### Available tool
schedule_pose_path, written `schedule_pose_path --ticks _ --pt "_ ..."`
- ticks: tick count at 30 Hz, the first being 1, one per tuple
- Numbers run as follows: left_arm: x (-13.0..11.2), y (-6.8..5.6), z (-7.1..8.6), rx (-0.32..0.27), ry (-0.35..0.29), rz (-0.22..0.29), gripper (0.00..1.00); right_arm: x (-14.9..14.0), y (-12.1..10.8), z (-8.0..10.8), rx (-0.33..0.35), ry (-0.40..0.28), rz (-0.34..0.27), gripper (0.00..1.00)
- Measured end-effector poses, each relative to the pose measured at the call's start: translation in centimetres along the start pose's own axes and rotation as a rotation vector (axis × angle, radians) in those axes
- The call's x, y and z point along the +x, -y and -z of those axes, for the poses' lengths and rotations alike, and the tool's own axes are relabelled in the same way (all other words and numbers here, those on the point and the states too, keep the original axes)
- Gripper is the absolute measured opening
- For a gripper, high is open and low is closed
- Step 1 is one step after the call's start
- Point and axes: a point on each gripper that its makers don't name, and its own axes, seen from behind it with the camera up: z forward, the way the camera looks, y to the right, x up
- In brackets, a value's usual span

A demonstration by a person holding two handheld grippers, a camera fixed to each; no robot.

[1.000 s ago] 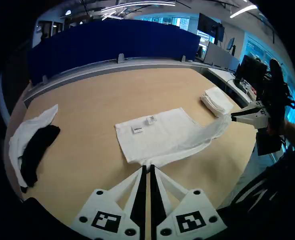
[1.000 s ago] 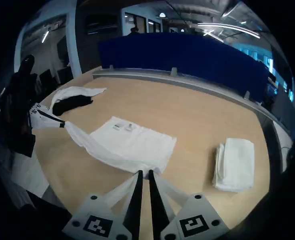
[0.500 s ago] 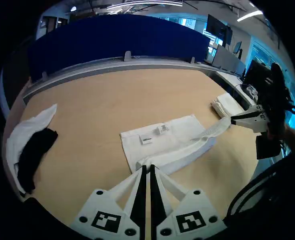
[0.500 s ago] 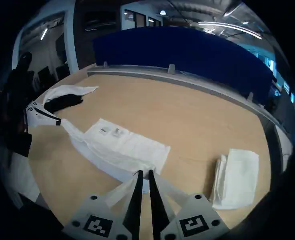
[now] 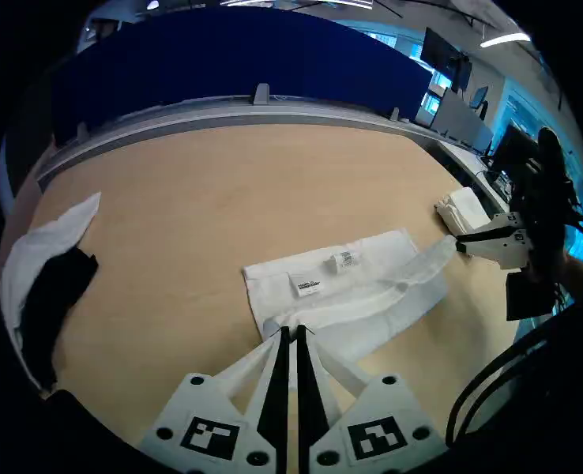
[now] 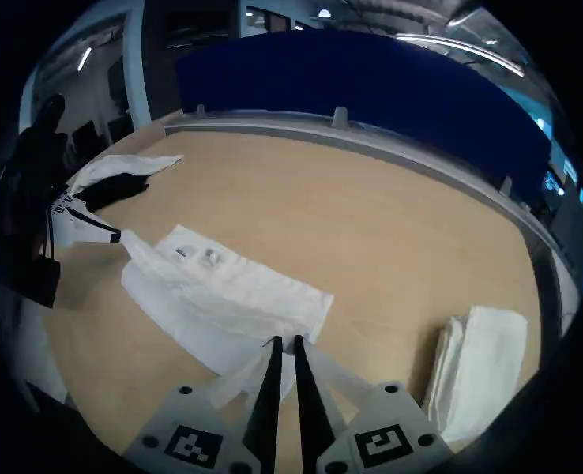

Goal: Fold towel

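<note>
The left gripper (image 5: 289, 336) and right gripper (image 6: 283, 344) each pinch a near corner of the white towel (image 5: 355, 292); carry both level toward twelve o'clock, aligning edges.

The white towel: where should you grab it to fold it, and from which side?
Probably at its two near corners, coming in low from the near edge. The towel is long and limp, so pinching both ends of one long edge lets it carry over evenly; the left hand-held gripper and right hand-held gripper each pinch one.
</note>
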Motion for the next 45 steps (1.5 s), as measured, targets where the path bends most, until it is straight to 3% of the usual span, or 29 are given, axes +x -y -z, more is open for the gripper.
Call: schedule_pose_path --ticks 12,21,23,27,30,33,45 --pt "-0.7 1.6 -3.2 0.021 0.022 0.003 0.06 -1.0 -0.7 -2.9 -0.016 0.039 -0.023 0.12" --pt "-0.5 2.7 -4.5 0.051 0.026 0.012 0.11 -0.8 -1.1 -4.3 -0.042 0.044 -0.039 0.25" --pt "-0.3 2.8 -4.5 0.058 0.025 0.012 0.16 -0.6 -1.2 -4.4 -0.050 0.037 -0.039 0.44" --pt "-0.1 2.7 -4.1 0.049 0.022 0.016 0.38 0.0 -1.1 -4.0 -0.051 0.021 -0.039 0.81" --pt "-0.1 2.7 -3.7 0.043 0.020 0.022 0.64 0.1 -1.3 -3.7 -0.065 0.013 -0.036 0.99" --pt "-0.1 2.9 -3.3 0.042 0.010 0.020 0.90 -0.1 -1.1 -3.3 -0.061 0.016 -0.040 1.00" --pt "-0.7 2.8 -1.5 0.050 0.004 -0.010 0.90 -1.3 -0.4 -1.9 -0.046 0.019 -0.079 1.00"
